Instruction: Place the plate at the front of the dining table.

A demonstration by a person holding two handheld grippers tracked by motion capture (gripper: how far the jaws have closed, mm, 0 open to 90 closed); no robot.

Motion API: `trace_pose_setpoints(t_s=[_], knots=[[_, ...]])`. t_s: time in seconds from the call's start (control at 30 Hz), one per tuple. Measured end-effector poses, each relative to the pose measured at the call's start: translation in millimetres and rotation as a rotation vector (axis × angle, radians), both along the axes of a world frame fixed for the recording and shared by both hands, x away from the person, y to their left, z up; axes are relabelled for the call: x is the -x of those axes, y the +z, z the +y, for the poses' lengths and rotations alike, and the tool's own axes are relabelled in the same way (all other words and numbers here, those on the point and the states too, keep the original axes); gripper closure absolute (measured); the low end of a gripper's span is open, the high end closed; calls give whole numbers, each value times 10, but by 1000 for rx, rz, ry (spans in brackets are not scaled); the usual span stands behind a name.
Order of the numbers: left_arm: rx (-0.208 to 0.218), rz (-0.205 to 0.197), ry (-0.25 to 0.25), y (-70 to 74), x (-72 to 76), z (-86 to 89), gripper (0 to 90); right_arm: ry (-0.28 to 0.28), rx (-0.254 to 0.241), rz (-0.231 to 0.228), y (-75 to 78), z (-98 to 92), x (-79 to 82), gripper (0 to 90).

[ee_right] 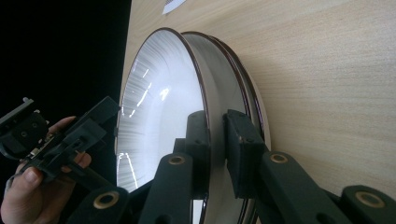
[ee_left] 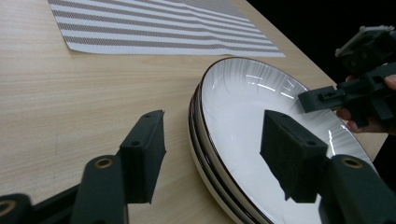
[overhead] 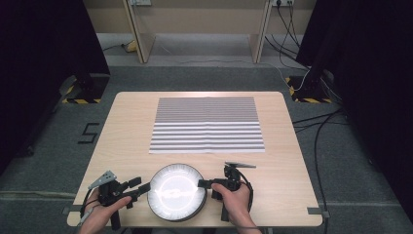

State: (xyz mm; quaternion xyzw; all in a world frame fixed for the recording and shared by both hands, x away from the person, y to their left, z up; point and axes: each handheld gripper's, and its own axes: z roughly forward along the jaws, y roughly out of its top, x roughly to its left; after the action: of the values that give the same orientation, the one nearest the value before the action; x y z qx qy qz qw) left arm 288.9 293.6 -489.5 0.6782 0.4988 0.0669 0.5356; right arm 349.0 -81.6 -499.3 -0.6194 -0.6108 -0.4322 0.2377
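Right hand-held gripper [ee_right: 215, 154] pinching rim of top round white ceramic plate [overhead: 176, 190], stacked near worktop [overhead: 126, 122] front edge; left hand-held gripper [ee_left: 212, 154] straddling opposite rim, jaws apart. Next: probably closing left, lifting together.

Glossy glazed plates [overhead: 176, 191], matt wood-grain table [overhead: 126, 136]

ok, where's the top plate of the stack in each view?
High view: top plate at the table's near edge, between the two grippers.
Left gripper view: top plate right of centre, rim between the jaws.
Right gripper view: top plate on edge, left of centre.
Shared landmark: striped placemat.
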Motion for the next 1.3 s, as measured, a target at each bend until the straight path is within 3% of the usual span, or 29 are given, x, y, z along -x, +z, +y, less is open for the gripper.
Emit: trace_pose_setpoints(t_s=[0.13, 0.37, 0.57, 1.3], knots=[[12, -3, 4, 10, -6, 27, 349, -7, -30, 4, -14, -30, -5, 783], [33, -3, 22, 24, -6, 55, 334, -2, -30, 6, 35, -65, -16, 772], [49, -8, 27, 46, -5, 69, 333, -3, -72, -2, 73, -85, -22, 774], [55, -12, 30, 61, -2, 81, 331, -39, -66, -35, 160, -166, -82, 772]])
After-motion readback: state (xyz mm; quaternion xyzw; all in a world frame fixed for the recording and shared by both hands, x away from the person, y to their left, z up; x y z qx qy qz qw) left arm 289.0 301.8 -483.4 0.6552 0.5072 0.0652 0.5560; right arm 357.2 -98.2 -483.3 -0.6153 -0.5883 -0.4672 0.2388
